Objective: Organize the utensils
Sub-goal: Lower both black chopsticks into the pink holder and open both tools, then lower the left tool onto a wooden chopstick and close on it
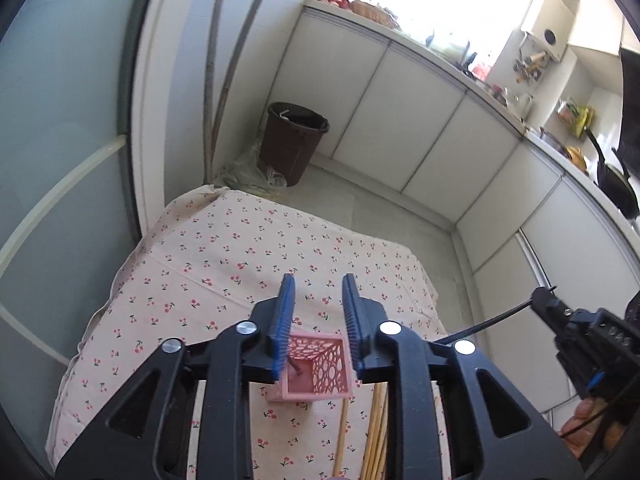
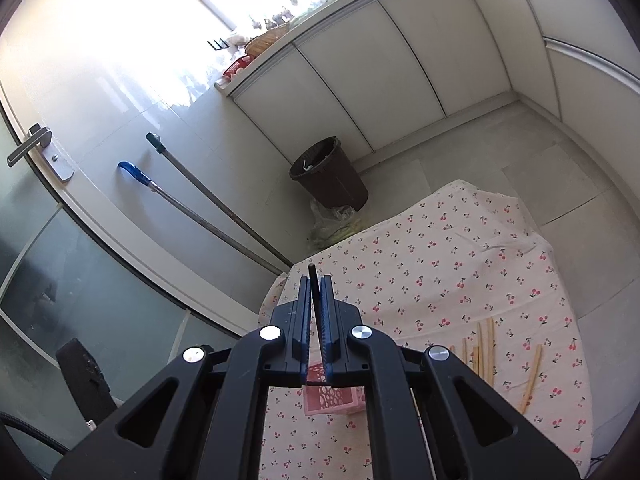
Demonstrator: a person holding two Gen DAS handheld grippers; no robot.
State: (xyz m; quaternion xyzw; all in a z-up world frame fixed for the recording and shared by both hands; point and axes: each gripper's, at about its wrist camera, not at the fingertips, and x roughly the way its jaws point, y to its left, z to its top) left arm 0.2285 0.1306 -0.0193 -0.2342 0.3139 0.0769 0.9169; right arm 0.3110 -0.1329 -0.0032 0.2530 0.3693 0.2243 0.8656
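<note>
A pink perforated holder (image 1: 320, 376) stands on the cherry-print cloth, with a dark stick end (image 1: 297, 369) inside it. My left gripper (image 1: 319, 280) hovers right over it, open, with nothing between its blue pads. Several wooden chopsticks (image 1: 376, 432) lie on the cloth just right of the holder. At the right edge of the left wrist view is my right gripper (image 1: 540, 296), with a thin black stick (image 1: 488, 322) reaching out of it. In the right wrist view that gripper (image 2: 317, 280) is shut on the black stick (image 2: 312, 276), above the holder (image 2: 332, 402) and left of the chopsticks (image 2: 484, 352).
The cloth-covered table (image 1: 224, 264) ends ahead at a tiled floor. A brown bin (image 1: 294, 140) stands by white cabinets (image 1: 420, 120), with two mop handles (image 2: 208, 216) leaning on the wall. A glass door (image 1: 60, 160) is on the left. A hand (image 1: 592, 428) holds the right gripper.
</note>
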